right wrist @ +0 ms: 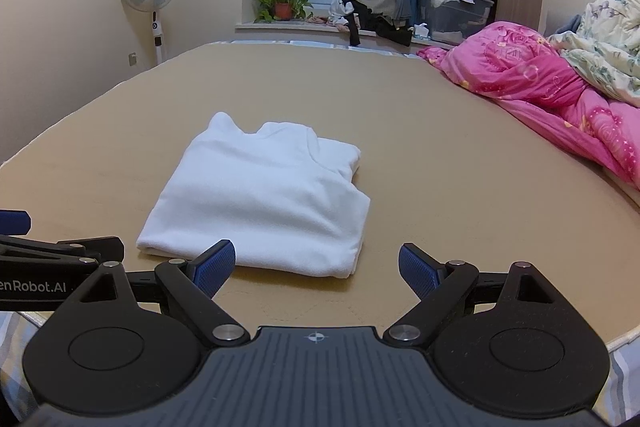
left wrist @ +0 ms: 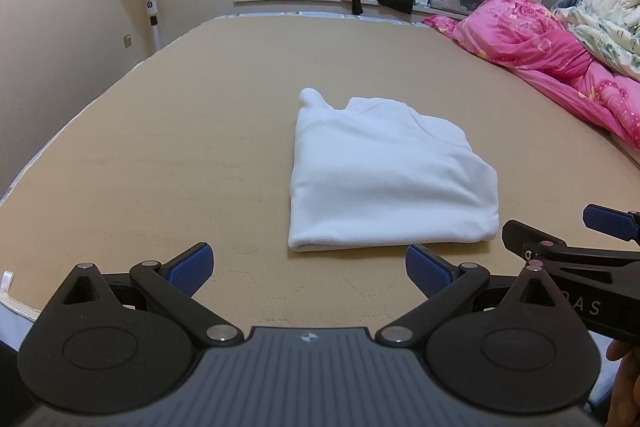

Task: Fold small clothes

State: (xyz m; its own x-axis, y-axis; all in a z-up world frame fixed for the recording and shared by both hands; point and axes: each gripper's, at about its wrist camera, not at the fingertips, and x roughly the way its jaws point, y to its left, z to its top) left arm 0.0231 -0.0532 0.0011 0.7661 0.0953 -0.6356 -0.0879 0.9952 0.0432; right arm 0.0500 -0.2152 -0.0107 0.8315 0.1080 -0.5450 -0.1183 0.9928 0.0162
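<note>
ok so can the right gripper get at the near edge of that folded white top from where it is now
Probably yes. The right gripper is open, and the white top lies flat on the bed just ahead and slightly to its left, with nothing between them. The left gripper sits off to the side.

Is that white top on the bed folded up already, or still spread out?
Folded. The white top lies on the bed as a compact, layered rectangle with a doubled near edge, collar at the far end. Both grippers are open and off it.

I see soft, even indoor light in both views, slightly dim and warm. The white garment [left wrist: 384, 171] throws a faint shadow along its near edge. Fisheye distortion curves the bed [left wrist: 160, 155] edges; corners vignette dark.
</note>
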